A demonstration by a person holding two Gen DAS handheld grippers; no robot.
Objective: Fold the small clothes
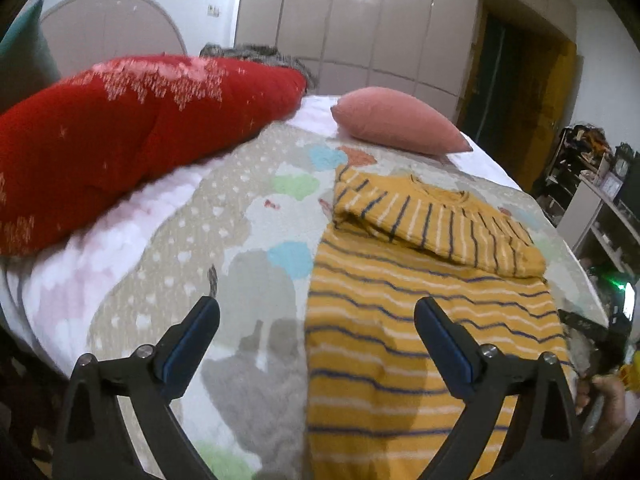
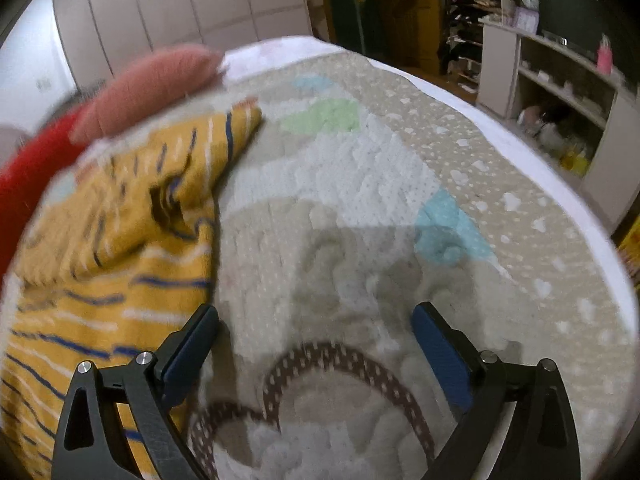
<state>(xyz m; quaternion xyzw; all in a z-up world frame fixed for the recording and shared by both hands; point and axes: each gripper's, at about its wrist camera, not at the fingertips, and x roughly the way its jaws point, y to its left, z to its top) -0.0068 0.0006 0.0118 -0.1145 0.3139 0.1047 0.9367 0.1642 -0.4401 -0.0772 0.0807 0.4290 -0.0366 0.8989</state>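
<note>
Both the left tongs (image 1: pixel 316 312) and right tongs (image 2: pixel 316 320) gaped wide, empty, above the striped shirt (image 1: pixel 420 320) on the bed (image 1: pixel 240 208).

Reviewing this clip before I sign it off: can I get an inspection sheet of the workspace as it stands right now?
Surface: bed with a patterned quilt over a white sheet.
Job's things: yellow striped shirt lying flat on the quilt, its upper part and sleeves folded across the body.
Clutter: red pillow and pink cushion at the far end of the bed; something grey and furry behind the red pillow, too blurred to name.
Grippers: left gripper open, nothing between its jaws, over the shirt's left edge; right gripper open, empty, over bare quilt beside the shirt.
Cables: nothing seen.
Surroundings: wardrobe doors behind the bed, cluttered open shelves to the side.
</note>
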